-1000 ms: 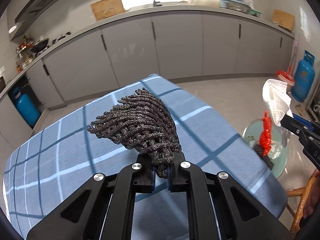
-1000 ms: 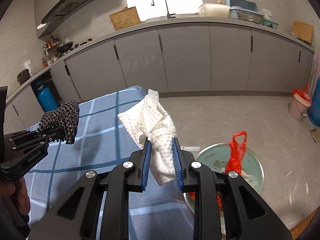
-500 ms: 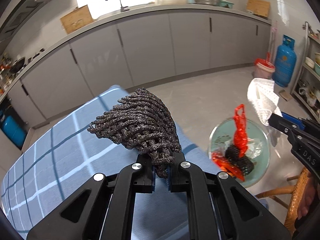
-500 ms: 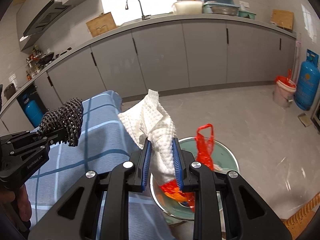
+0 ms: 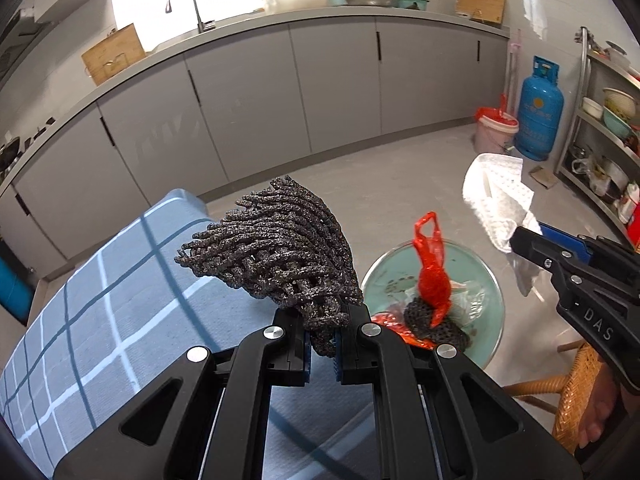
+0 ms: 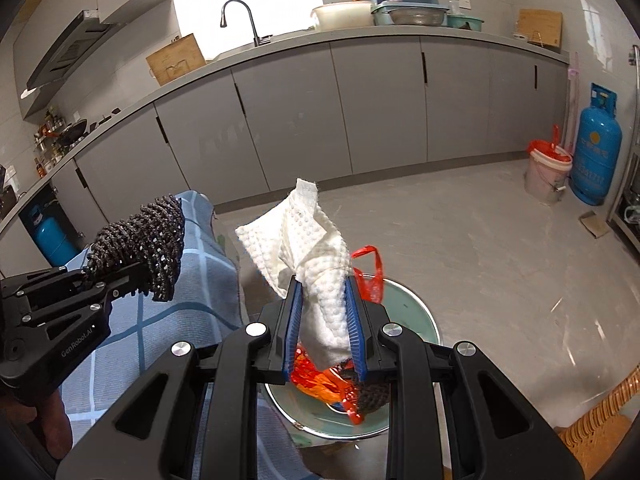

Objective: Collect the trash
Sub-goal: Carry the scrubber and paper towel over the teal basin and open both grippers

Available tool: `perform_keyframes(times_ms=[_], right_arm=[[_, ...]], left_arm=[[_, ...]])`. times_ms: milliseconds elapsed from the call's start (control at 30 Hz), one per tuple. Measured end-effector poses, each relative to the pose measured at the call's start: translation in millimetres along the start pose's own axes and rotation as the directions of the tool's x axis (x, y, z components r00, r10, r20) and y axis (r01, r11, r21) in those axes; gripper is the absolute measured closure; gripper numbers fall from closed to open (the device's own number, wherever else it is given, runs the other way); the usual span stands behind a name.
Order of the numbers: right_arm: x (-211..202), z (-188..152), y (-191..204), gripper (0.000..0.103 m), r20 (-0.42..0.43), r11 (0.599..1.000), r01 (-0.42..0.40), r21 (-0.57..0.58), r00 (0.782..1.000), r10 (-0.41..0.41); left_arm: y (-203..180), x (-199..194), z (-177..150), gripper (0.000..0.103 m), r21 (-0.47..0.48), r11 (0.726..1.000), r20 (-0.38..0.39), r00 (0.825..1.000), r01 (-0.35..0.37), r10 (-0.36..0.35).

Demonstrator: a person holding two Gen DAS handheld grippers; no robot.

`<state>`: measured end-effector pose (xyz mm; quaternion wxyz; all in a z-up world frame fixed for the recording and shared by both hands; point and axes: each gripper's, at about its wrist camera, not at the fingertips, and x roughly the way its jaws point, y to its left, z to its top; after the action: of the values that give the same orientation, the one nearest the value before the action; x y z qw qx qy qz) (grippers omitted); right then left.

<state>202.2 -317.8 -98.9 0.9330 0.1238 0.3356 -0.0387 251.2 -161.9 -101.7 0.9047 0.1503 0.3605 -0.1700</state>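
The left gripper [image 5: 322, 346] clamps a dark foam net [image 5: 276, 252] over the checked table's corner [image 5: 180, 208]. The right gripper [image 6: 324, 326] pinches a white paper towel [image 6: 316, 256] above the bin [image 6: 416, 320]. Centre each over the bin's rim before letting go.

Home kitchen. Long grey counter [image 6: 360, 38] over handleless grey cabinets [image 6: 380, 108], curved tap [image 6: 240, 20] at sink under bright window. Range hood [image 6: 72, 52] at left, pan and bottles beneath. Basins and dish tub [image 6: 408, 10] on counter, wooden boards [image 6: 540, 26] leaning on wall. Blue gas cylinder [image 6: 596, 160] on tiled floor, shelf rack of bowls [image 5: 608, 120] at right.
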Motion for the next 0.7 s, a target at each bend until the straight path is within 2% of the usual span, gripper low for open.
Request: perform_keyframes(times_ms=[700], right_arm=[[16.1, 0.8, -16.5, 0.079, -0.032, 0.999, 0.026, 0.032, 0.999, -0.025]], left_arm=[[-31.9, 31.9, 5.2, 0.094, 0.033, 0.995, -0.034, 0.996, 0.089, -0.088]])
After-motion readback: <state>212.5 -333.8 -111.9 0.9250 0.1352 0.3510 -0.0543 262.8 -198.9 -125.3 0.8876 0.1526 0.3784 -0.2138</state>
